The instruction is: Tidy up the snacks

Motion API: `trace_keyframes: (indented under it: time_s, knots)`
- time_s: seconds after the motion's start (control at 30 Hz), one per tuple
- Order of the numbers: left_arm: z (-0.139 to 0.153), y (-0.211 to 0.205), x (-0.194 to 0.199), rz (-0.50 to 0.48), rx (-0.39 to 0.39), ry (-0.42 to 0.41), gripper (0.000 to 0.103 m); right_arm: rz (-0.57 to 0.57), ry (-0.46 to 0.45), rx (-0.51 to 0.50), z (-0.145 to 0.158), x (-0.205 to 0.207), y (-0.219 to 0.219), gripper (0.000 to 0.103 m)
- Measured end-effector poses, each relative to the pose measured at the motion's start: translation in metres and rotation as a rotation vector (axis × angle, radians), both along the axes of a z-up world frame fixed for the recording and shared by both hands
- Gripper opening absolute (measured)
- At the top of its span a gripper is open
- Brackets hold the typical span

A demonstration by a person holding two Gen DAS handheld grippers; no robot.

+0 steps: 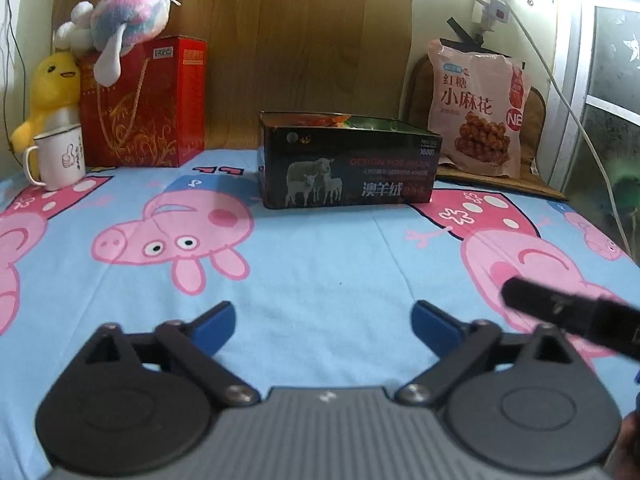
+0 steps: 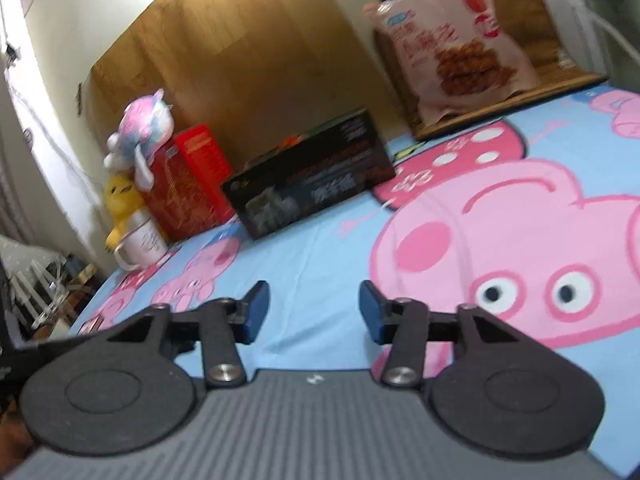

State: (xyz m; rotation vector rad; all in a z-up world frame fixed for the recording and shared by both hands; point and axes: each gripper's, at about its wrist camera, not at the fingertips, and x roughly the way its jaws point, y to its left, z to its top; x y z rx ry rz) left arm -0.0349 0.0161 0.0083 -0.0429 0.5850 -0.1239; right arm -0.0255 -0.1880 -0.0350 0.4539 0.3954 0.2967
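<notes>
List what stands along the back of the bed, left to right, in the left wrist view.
Yellow plush → white mug → red box → black box → snack bag. The pink plush on the red box overlaps its neighbours, so it is left out.

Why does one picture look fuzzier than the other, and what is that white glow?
Right wrist view: smeared all over, so the snack bag lettering is unreadable. Left wrist view: sharper, the snack bag print is legible, but light at the top right corner washes out the wall.
</notes>
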Motion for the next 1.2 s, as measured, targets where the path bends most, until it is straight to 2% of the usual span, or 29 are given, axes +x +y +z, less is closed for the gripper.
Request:
trace_keyframes:
  time_s: [0.17, 0.3, 0.4, 0.6, 1.07, 1.2]
  knots:
    - [0.002, -0.006, -0.001, 0.012, 0.040, -0.004, 0.103, -0.098, -0.025, -0.003, 0.000, -0.002, -0.010, 0.079]
    - [0.003, -0.010, -0.001, 0.020, 0.068, -0.001, 0.103, -0.111, -0.038, -0.003, -0.001, -0.002, -0.012, 0.088]
    - [0.003, -0.014, -0.002, 0.054, 0.117, -0.013, 0.103, -0.107, -0.045, -0.004, -0.001, -0.002, -0.012, 0.093]
    - [0.005, -0.017, -0.008, 0.116, 0.177, -0.086, 0.103, -0.110, -0.047, 0.001, -0.001, -0.002, -0.012, 0.096]
    - [0.002, -0.018, -0.002, 0.139, 0.209, -0.062, 0.103, -0.110, -0.029, 0.024, -0.005, -0.001, -0.016, 0.097]
    - [-0.001, -0.018, 0.002, 0.140, 0.226, -0.034, 0.103, -0.113, -0.029, 0.025, -0.004, -0.001, -0.017, 0.097]
